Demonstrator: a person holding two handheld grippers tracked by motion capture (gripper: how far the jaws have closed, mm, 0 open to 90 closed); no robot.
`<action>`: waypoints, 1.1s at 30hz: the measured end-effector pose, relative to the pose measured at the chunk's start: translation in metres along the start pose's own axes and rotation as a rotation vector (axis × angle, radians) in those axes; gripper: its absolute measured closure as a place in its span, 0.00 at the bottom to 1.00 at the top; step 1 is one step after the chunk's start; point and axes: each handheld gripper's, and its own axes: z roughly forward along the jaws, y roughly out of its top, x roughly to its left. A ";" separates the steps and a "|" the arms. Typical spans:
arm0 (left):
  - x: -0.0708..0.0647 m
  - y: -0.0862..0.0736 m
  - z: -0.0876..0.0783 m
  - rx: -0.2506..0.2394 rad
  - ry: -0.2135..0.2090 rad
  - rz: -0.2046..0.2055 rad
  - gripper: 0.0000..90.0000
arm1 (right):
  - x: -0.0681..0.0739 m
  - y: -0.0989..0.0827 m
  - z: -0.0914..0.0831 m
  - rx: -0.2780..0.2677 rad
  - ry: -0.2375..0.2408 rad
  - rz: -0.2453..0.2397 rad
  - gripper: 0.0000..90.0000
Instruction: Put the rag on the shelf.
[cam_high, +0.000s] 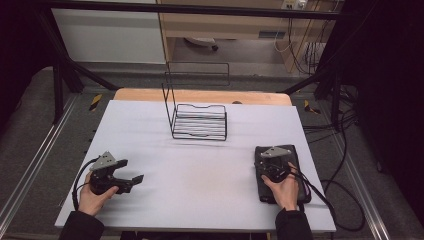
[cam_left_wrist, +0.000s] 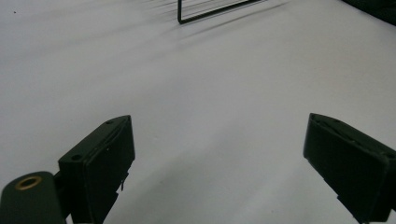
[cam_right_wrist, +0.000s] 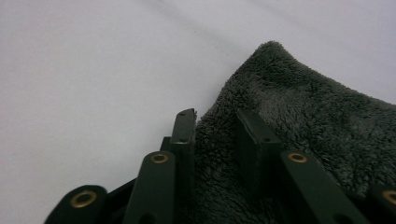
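Right gripper view: right gripper (cam_right_wrist: 215, 122) pinches a dark fleecy folded cloth (cam_right_wrist: 303, 135); left gripper (cam_left_wrist: 219, 158) gapes wide above the white desk (cam_left_wrist: 210, 84).

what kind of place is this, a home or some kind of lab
Most likely a lab or data-recording workspace, not a home. A white table stands inside a black metal frame, loose cables trail over the floor beside it, and a person holds a left gripper and a right gripper.

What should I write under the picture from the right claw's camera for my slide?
The right claw pinches a fuzzy dark towel lying on the white table.
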 end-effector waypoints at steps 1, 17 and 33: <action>0.000 0.000 0.000 -0.003 0.002 -0.002 0.10 | 0.000 0.000 0.000 -0.001 -0.005 -0.002 0.81; 0.000 0.001 0.000 -0.011 -0.006 -0.008 0.11 | -0.008 0.002 -0.007 -0.047 0.046 0.054 0.95; -0.001 0.001 0.000 -0.005 0.002 0.003 0.11 | 0.020 0.015 -0.014 -0.102 0.226 0.039 0.95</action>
